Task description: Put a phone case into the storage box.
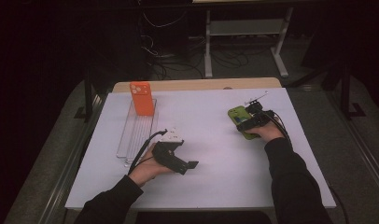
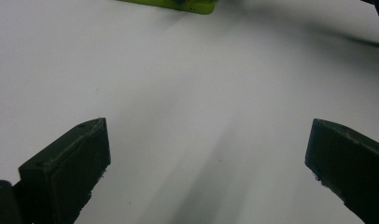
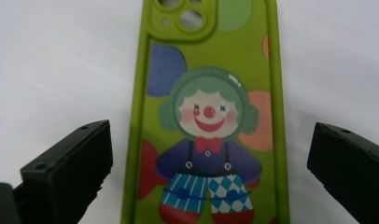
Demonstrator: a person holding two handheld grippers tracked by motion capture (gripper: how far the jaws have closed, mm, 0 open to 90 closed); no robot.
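Right tool: jaws spread wide, nothing pinched, green phone case lying flat btwn them, untouched. Case long axis runs 12–6 in right gripper view, camera cutout end at 12, clown print upright. In high view the right tool is over the case at approx 2 o'clock on the white counter, near its right edge. Left tool: jaws spread, holding nothing, at 7 o'clock; bare counter btwn the two. Orange phone case stands upright in clear rack at 10 o'clock.
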